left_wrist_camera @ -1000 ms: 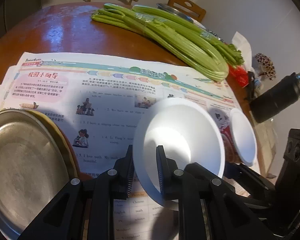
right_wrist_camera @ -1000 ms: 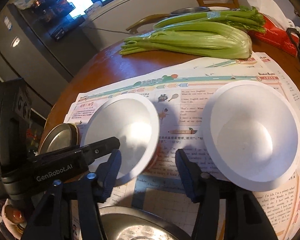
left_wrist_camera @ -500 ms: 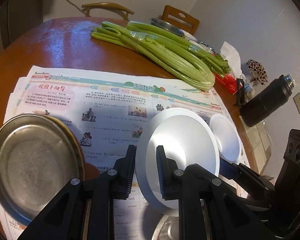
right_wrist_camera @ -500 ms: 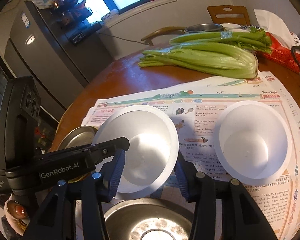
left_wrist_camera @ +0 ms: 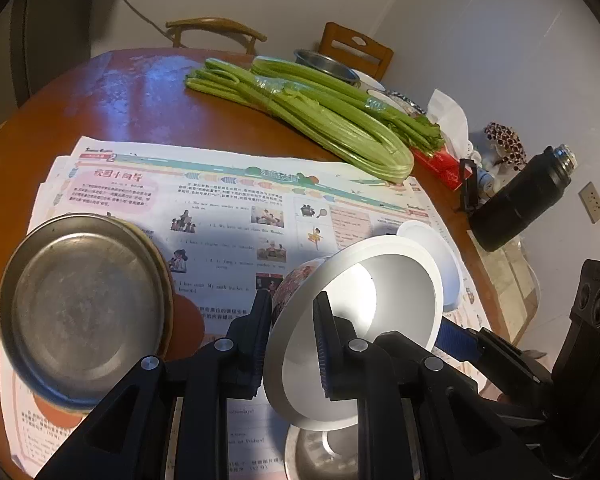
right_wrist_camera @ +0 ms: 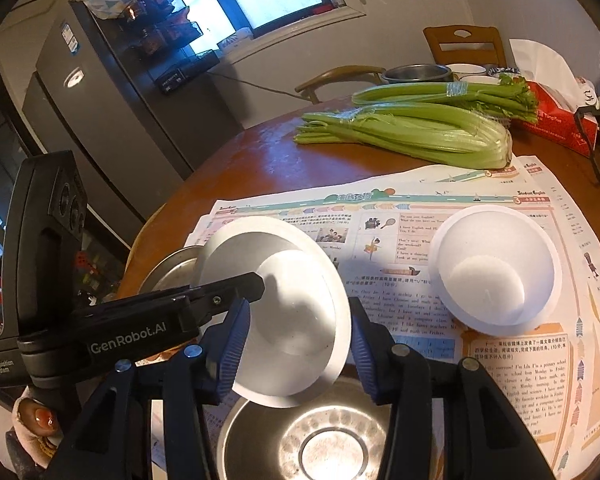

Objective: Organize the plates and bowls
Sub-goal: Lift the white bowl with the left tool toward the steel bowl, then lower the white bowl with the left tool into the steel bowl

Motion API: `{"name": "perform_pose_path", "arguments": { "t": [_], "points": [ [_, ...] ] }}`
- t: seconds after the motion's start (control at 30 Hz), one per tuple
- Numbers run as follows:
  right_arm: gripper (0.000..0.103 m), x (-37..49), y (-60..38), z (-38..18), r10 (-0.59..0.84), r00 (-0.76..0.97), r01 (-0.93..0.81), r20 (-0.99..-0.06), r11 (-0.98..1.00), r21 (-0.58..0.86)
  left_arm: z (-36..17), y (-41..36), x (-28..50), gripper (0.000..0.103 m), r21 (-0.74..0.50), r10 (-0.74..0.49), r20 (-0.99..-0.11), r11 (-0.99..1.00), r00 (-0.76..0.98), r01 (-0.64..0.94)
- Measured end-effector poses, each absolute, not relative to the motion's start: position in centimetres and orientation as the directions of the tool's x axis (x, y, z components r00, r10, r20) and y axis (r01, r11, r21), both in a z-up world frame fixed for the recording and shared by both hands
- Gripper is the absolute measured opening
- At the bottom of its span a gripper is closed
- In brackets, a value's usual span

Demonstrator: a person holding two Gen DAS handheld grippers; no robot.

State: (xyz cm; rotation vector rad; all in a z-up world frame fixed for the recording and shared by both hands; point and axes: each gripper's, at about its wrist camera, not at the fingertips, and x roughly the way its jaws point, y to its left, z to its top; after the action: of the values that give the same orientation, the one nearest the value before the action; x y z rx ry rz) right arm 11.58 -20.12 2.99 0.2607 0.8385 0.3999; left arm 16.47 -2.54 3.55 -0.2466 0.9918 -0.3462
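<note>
**Bowl Lifted Clear of the Table**

The left gripper stayed clamped on the rim of the white bowl, while the right gripper pinched its other side. Since a second earlier, the bowl had risen and tilted above the empty steel bowl. A second white bowl sat empty on the newspaper; steel plates stayed stacked, so nesting looked next.

My left wrist view looks steeply down along its fingers; my right likewise; both share the newspaper mid-table, close.
</note>
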Motion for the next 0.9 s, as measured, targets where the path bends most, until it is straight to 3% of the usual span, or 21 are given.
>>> {"name": "perform_pose_path", "arguments": {
  "t": [0.9],
  "points": [
    [0.049, 2.6, -23.0, 4.9, 0.413, 0.640, -0.238, -0.648, 0.909, 0.343, 5.8, -6.2, 8.3, 0.023, -0.343, -0.429, -0.755, 0.903, 0.496, 0.259]
  ]
}}
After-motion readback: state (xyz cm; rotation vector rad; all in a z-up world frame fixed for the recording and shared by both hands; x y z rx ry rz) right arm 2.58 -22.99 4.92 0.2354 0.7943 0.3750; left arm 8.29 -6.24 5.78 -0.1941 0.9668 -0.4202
